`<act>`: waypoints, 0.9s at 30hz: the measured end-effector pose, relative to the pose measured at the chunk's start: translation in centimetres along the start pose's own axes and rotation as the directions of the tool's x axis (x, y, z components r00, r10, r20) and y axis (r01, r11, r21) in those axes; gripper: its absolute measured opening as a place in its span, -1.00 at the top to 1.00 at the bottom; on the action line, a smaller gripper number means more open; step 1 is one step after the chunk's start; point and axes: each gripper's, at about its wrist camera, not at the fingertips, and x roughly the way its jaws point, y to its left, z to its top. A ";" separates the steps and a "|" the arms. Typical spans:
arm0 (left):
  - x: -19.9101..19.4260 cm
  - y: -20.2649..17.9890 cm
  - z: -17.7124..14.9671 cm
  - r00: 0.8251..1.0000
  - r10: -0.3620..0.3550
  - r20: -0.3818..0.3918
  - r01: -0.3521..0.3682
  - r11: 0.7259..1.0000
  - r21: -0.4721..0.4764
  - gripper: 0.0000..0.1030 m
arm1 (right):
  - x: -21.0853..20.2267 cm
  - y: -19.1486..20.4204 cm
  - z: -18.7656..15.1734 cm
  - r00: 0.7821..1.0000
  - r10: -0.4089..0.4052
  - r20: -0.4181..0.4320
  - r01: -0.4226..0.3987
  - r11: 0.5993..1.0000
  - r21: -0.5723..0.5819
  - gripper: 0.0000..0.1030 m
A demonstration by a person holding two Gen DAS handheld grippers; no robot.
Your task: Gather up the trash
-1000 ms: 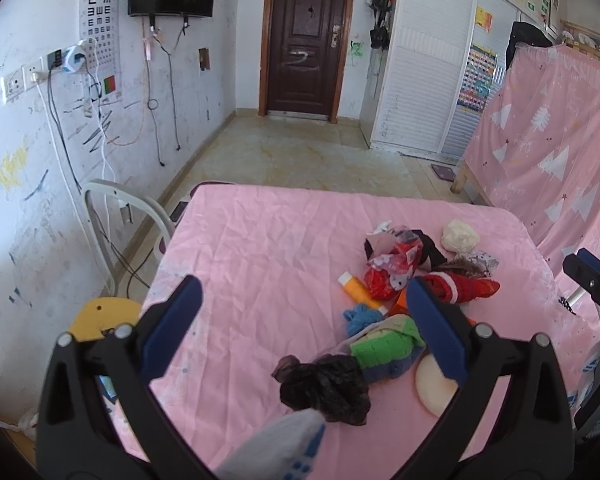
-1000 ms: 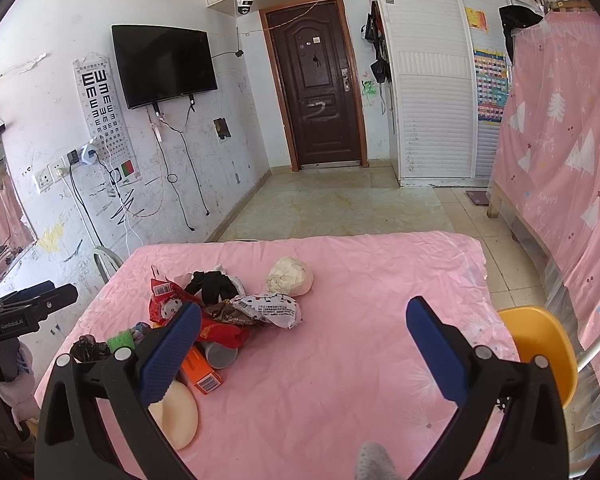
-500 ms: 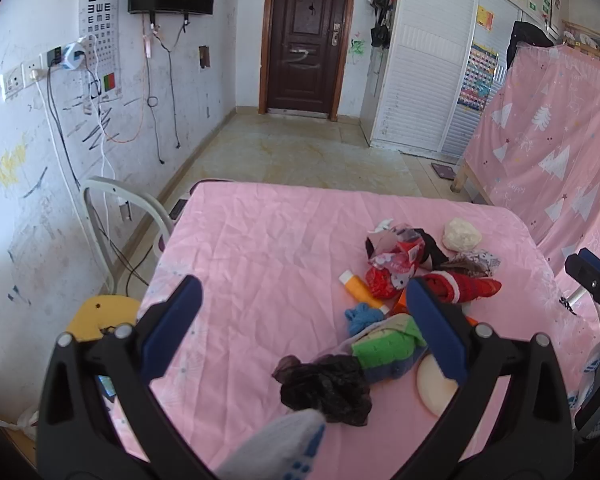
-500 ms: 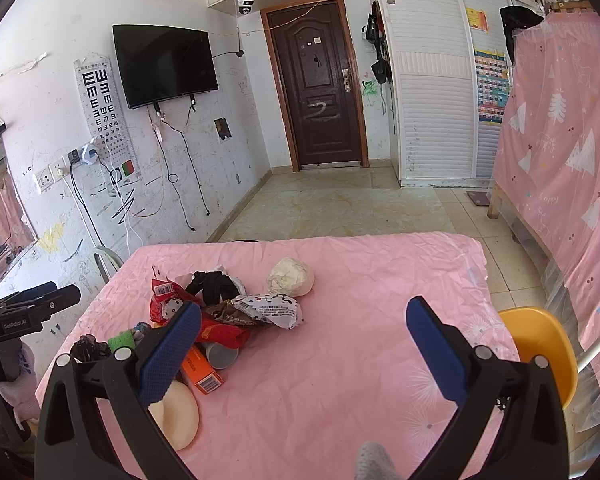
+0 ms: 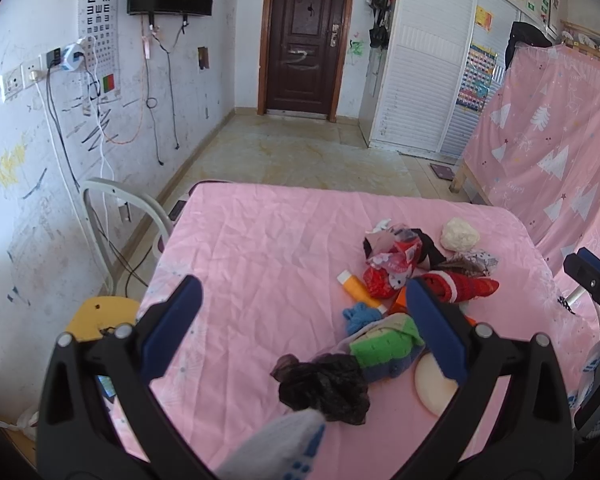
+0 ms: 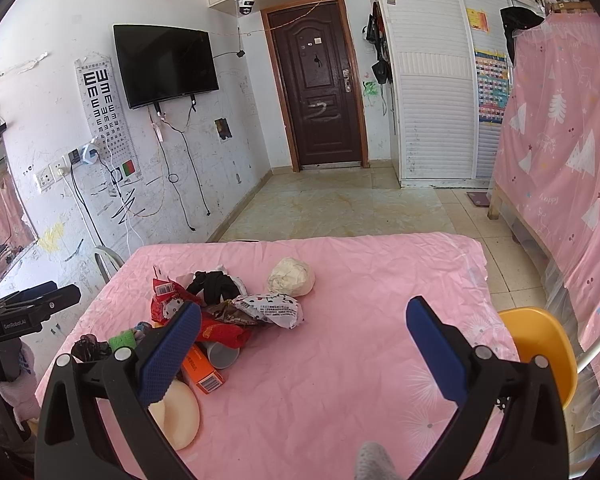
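Hovering open tongs [image 5: 300, 304], bare pink cloth [image 5: 260, 248]

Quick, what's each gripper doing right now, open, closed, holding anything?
Left gripper: open, holding nothing, above the pink table.
Right gripper: open, holding nothing, beside the trash pile.

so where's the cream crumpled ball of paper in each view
Left wrist: the cream paper ball lies right of centre, at the far right end of the trash pile, beyond the right finger.
Right wrist: the ball lies centre-left, on the pile's far right edge, between the fingers.
Shared landmark: the dark brown door straight ahead.
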 end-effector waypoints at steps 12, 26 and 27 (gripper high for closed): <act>-0.9 -0.5 0.0 1.000 -0.002 0.009 0.002 1.000 0.008 -0.89 | -0.8 0.1 0.0 1.000 0.001 0.012 -0.001 1.000 0.000 -0.80; -1.3 -0.7 0.0 1.000 -0.003 0.013 0.003 1.000 0.009 -0.89 | -1.5 0.1 -0.3 1.000 0.002 0.023 -0.002 1.000 -0.002 -0.80; -1.5 -0.8 0.0 1.000 -0.004 0.014 0.004 1.000 0.009 -0.89 | -1.5 0.1 -0.3 1.000 0.002 0.022 -0.002 1.000 -0.001 -0.80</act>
